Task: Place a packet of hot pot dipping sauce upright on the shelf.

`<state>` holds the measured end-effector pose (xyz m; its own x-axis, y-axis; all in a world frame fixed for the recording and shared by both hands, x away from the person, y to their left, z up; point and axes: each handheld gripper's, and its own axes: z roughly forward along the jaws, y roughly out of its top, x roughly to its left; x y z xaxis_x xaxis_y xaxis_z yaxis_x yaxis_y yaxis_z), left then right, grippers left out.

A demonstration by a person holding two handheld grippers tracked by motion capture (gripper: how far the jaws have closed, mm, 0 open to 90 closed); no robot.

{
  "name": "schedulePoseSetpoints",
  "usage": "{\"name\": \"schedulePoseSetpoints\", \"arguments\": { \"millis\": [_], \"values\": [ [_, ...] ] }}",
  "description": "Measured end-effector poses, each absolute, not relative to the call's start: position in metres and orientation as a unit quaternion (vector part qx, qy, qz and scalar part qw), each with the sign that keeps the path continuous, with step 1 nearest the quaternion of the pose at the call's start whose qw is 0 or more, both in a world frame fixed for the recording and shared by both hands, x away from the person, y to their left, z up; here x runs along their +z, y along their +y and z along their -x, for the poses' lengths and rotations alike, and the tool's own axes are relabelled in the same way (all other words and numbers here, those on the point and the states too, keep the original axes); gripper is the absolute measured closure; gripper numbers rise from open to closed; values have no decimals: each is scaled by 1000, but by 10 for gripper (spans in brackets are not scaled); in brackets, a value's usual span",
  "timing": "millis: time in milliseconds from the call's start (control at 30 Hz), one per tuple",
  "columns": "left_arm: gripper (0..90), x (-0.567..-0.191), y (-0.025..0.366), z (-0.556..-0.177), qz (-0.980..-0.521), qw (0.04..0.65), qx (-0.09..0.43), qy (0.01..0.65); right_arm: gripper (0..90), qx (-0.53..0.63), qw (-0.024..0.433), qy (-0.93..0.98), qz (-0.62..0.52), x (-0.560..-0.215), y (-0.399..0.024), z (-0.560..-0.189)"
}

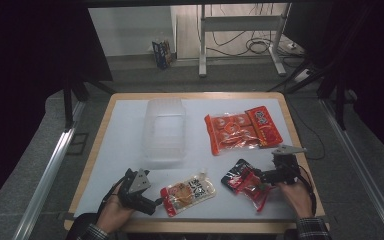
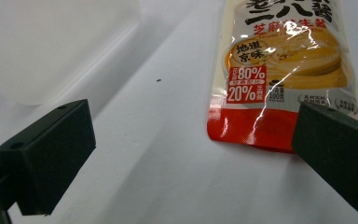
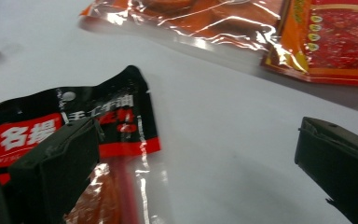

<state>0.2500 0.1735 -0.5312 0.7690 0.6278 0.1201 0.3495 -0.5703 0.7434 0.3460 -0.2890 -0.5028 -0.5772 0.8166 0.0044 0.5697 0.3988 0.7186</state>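
Note:
A yellow sauce pouch (image 1: pixel 187 192) with a red bottom edge lies flat near the table's front. My left gripper (image 1: pixel 156 204) stands open just left of it. In the left gripper view the pouch (image 2: pixel 284 60) lies ahead, its red edge by the right jaw of the gripper (image 2: pixel 191 135). A black and red packet (image 1: pixel 244 182) with a clear end lies at the front right. My right gripper (image 1: pixel 260 176) is open beside it. In the right gripper view the packet (image 3: pixel 74 116) sits under the left jaw of the gripper (image 3: pixel 196 144), with bare table between the jaws.
A clear plastic container (image 1: pixel 165 130) stands in the middle of the white table (image 1: pixel 120 150) and shows blurred (image 2: pixel 51 46) ahead of the left gripper. A large orange-red pack (image 1: pixel 242 129) lies at the back right (image 3: pixel 242 23). The wooden table edge runs close behind both hands.

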Motion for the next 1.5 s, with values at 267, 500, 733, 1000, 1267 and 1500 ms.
{"name": "schedulePoseSetpoints", "arguments": {
  "millis": [267,500,733,1000,1267,1500],
  "values": [
    [0,-530,173,-249,-864,372,192,281,0,349,175,802,-452,-506,-302,-361],
    [0,-530,173,-250,-865,369,191,280,2,346,173,797,-463,-509,-309,-372],
    [0,-532,172,-251,-868,364,187,283,6,337,166,800,-467,-515,-312,-387],
    [0,-533,172,-252,-871,358,186,282,5,334,160,797,-477,-519,-320,-404],
    [0,-533,171,-251,-872,358,187,276,5,332,149,797,-483,-520,-323,-423],
    [0,-534,168,-250,-876,352,196,267,13,344,134,796,-480,-515,-320,-440]
  ]
}}
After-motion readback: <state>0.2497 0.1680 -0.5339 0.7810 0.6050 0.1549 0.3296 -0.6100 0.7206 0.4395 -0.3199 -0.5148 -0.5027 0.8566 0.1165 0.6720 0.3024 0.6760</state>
